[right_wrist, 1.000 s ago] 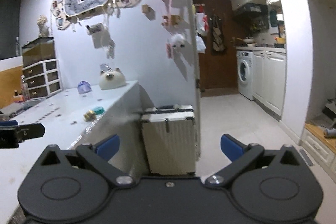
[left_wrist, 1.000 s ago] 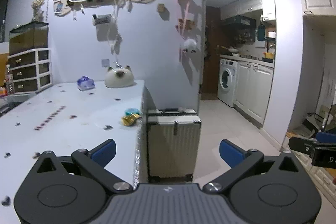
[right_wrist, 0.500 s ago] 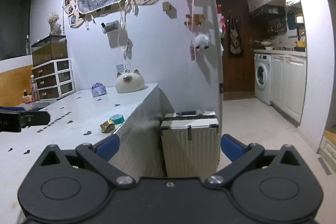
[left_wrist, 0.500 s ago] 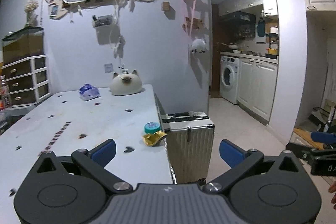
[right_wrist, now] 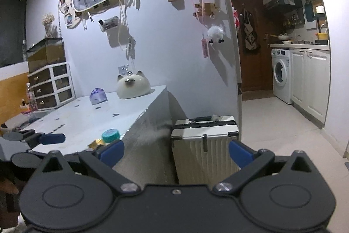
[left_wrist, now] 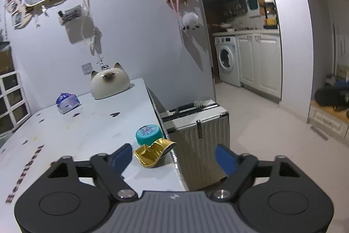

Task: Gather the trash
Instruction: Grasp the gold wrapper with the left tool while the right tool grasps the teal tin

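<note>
Left jaws agape just short of gold wrapper (left_wrist: 153,152)

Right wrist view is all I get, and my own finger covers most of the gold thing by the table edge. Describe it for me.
Observer: The left wrist view shows the gold wrapper whole. It is crumpled foil, lying on the table right at its edge.
Operator: Tell me what sits next to it.
Observer: A teal tub stands just behind it, with purple print on its lid.
Operator: Give me the left gripper's state.
Observer: The left gripper is wide open and empty. The wrapper lies just ahead of its left finger.
</note>
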`<control>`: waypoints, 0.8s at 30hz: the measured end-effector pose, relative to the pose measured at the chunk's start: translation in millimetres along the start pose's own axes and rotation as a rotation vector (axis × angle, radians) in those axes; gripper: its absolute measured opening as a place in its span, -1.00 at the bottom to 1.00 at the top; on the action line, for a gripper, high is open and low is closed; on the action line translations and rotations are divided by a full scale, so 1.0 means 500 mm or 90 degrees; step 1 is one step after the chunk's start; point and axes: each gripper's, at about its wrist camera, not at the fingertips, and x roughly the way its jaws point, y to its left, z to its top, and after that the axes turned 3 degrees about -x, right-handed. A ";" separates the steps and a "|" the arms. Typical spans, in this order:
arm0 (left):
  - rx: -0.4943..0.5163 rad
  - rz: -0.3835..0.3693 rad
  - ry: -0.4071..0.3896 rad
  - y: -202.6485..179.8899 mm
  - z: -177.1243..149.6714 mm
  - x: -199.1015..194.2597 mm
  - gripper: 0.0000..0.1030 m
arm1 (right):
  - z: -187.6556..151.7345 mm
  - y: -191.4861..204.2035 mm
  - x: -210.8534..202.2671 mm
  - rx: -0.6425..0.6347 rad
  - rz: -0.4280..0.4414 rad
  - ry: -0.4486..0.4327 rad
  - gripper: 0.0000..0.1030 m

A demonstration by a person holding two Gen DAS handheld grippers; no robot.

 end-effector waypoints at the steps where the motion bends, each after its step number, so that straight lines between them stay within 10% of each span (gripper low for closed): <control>1: 0.003 -0.002 -0.001 0.006 -0.003 0.016 0.46 | 0.001 -0.002 0.015 -0.005 0.001 0.003 1.00; 24: 0.087 -0.031 0.065 0.059 0.008 0.137 -0.49 | 0.071 0.106 0.323 -0.007 0.197 0.060 0.22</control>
